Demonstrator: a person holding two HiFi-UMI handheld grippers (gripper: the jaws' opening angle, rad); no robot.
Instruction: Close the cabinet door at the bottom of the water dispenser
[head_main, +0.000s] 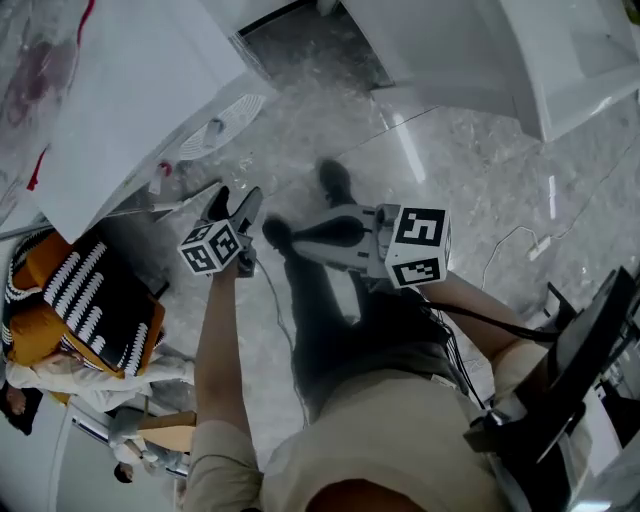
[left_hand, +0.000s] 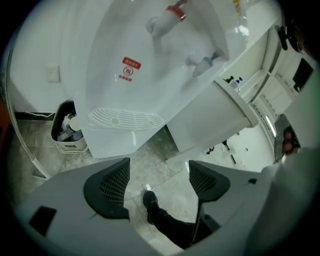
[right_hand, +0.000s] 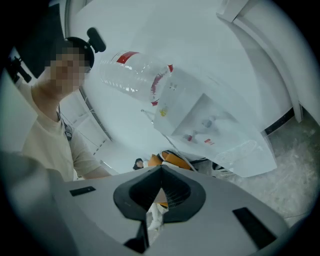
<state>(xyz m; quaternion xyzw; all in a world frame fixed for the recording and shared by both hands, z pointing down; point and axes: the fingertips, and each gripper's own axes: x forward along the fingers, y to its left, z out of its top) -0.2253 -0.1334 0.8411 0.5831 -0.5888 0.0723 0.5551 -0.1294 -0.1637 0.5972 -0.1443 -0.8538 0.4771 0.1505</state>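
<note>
Left gripper (left_hand: 159, 169) wide, right gripper (right_hand: 161, 174) pressed together, empty — door (left_hand: 212, 117) beside dispenser (left_hand: 150, 65) likely light, stiff — push flat near free edge.

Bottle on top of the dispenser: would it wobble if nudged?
Probably stiff: the bottle has ribbed clear walls. No water line shows, so it is perhaps light and easy to tip, though its neck seems seated in the dispenser.

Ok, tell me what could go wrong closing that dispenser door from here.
The white door panel seems swung wide; a hard shove with the open left hand-held gripper might rock the water dispenser and the bottle on top. The floor cable could catch a foot.
</note>
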